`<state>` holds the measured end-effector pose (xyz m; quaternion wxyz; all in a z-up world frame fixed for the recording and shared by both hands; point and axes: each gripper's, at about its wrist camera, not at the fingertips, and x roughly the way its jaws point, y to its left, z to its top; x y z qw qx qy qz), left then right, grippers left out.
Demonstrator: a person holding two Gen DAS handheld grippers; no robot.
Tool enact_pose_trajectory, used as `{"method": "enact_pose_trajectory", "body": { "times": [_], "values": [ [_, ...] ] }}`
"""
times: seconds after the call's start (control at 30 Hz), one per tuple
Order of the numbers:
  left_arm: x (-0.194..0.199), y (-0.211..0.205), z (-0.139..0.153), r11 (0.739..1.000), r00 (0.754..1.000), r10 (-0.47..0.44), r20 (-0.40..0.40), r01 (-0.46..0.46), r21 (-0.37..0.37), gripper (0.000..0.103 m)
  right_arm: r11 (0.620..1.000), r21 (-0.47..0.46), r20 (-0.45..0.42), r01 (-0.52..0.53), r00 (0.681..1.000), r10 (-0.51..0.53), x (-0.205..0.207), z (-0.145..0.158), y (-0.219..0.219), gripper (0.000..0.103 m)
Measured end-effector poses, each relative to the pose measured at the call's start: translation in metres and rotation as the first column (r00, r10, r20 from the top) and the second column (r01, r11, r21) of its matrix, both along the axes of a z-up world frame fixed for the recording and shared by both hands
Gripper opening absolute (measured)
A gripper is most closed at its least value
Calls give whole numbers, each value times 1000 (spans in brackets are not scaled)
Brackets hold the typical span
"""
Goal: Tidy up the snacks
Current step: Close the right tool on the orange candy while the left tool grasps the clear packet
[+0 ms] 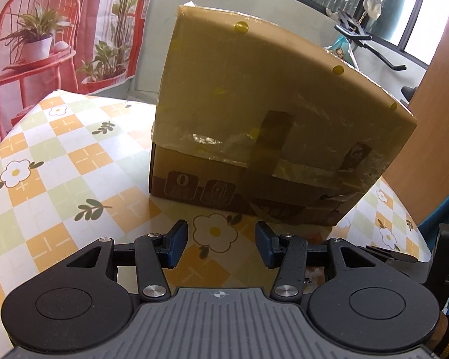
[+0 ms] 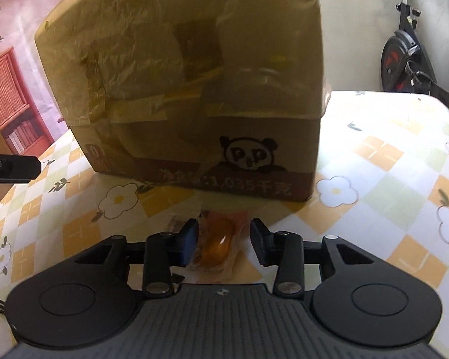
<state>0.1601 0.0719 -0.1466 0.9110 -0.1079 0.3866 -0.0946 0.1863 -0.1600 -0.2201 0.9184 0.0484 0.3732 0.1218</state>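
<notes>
Snack packet (image 2: 220, 243) (orange, in clear wrap) is located on the table (image 2: 389, 137) between the pads of the right tool (image 2: 223, 240), long axis aligned with the fingers. The left pad is seen touching the wrap; the right pad stands apart, so no clamp is made. The left tool (image 1: 221, 243) is held apart and empty, facing the cardboard box (image 1: 269, 113).

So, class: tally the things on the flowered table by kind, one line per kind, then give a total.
Cardboard box: 1
Orange wrapped snack: 1
Total on the table: 2
</notes>
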Motion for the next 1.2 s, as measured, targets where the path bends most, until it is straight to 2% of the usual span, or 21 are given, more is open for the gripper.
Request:
{"method": "enact_pose_trajectory", "body": {
  "times": [0.07, 0.13, 0.17, 0.33, 0.57, 0.7, 0.8, 0.87, 1.03, 1.2],
  "values": [
    [0, 0, -2, 1000, 1000, 1, -6, -1, 1, 52, 1000, 17, -10, -1, 1000, 2, 1, -4, 1, 40],
    [0, -1, -3, 1000, 1000, 4, -11, -4, 4, 52, 999, 36, -5, 13, 1000, -13, 0, -5, -3, 33],
    [0, -1, -3, 1000, 1000, 5, -15, -5, 4, 52, 999, 36, -6, 19, 1000, -19, -1, -6, -4, 25],
    [1, -5, -7, 1000, 1000, 3, -30, -3, 5, 52, 997, 54, 0, 55, 999, -55, -8, -5, -19, 24],
    [5, -27, -10, 997, 997, -64, -39, 65, 45, 52, 992, 30, 30, 122, 992, -123, -26, -2, -42, 24],
    [11, -47, -14, 990, 993, -115, -37, 117, 80, 52, 992, -4, 56, 122, 991, -122, -35, 0, -50, 24],
    [19, -68, -22, 982, 986, -156, -59, 162, 98, 52, 991, 18, 62, 136, 989, -136, -41, -3, -58, 24],
    [24, -83, -30, 976, 980, -182, -81, 190, 110, 53, 991, 2, 73, 131, 989, -131, -42, -3, -57, 24],
    [36, -103, -50, 973, 973, -187, -138, 202, 109, 58, 996, -36, 95, 87, 992, -84, -43, -5, -47, 24],
    [41, -120, -60, 972, 968, -199, -154, 215, 93, 59, 996, 8, 89, 86, 992, -87, -42, -7, -53, 24]
  ]
}}
